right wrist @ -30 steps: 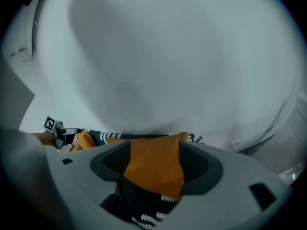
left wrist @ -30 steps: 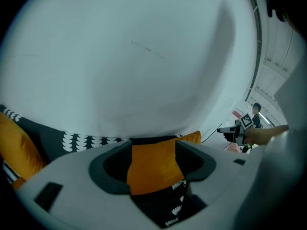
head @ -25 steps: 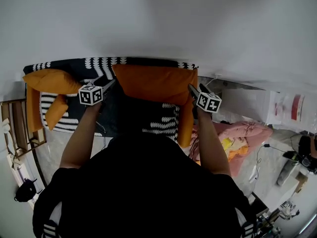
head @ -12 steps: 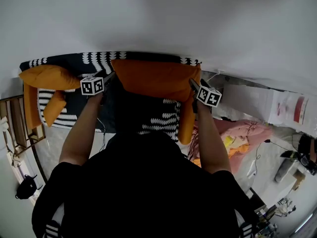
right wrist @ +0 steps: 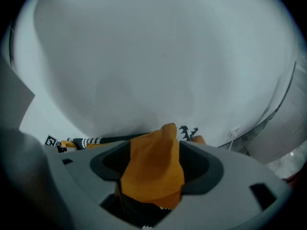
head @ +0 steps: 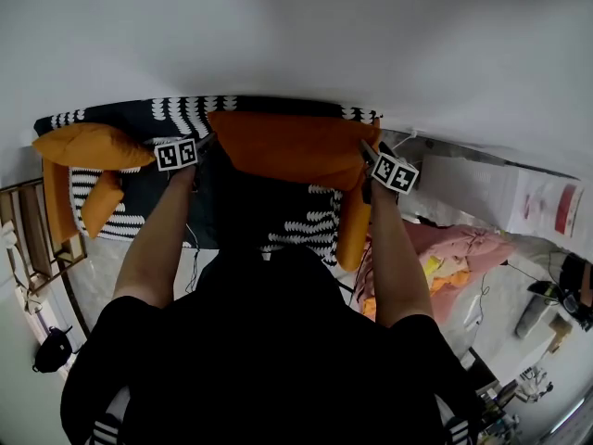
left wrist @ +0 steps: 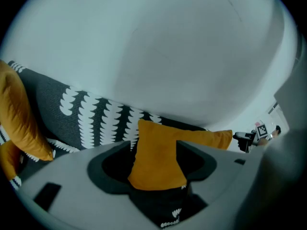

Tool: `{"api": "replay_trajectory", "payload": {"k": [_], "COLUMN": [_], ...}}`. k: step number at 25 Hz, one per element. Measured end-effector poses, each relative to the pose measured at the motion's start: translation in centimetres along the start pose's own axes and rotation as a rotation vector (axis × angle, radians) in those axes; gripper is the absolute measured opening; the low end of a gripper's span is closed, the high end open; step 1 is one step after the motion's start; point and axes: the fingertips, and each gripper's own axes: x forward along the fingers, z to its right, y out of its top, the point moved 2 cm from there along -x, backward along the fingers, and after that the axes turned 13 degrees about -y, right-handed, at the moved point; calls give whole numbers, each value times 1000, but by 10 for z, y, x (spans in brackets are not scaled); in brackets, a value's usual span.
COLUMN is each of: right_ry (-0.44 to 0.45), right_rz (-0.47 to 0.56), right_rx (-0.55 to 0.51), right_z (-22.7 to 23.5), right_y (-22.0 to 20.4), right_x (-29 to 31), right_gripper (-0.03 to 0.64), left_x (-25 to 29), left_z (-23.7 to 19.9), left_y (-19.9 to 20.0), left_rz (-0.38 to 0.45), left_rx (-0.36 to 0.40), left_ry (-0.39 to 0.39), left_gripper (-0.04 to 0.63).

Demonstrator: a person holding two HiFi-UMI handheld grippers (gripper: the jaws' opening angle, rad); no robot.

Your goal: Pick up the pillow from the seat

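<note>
An orange pillow [head: 292, 146] hangs between my two grippers in front of the backrest of a black-and-white patterned sofa [head: 185, 114]. My left gripper [head: 208, 143] has the pillow's left corner [left wrist: 156, 162] between its jaws; the cloth fills the gap and touches both sides while the jaws are opening. My right gripper [head: 364, 153] is shut on the pillow's right corner [right wrist: 153, 164], which bunches up between its jaws. In the left gripper view the right gripper [left wrist: 249, 137] shows at the pillow's far end.
Two more orange pillows [head: 88, 146] [head: 102, 204] lie at the sofa's left end, and another orange cushion [head: 350, 235] stands by its right arm. A wooden rack [head: 28, 239] is at the left. Pink cloth [head: 454, 248] and clutter lie on the floor at the right.
Both grippers and the pillow have shifted slightly up in the head view, toward the sofa's backrest. The pillow stays between both pairs of jaws.
</note>
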Motion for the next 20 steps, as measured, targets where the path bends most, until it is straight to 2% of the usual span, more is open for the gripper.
{"api": "replay_trajectory", "payload": {"k": [8,15,20], "right_ry": [-9,6,3], "right_rz": [-21,3,6], "right_rx": [21,87,113], "right_z": [-5,-8,-5], "right_y": [-11,-7,-3], "right_x": [23,37,45], "right_gripper": [320,336,337], "left_x": [24,44,56], "left_z": [-9,-29,-37], "left_y": [5,6,7], "left_rz": [7,55,65], "left_rx": [-14,-128,-151], "left_ry": [-16,-9,-17], "left_gripper": [295,304,316]}}
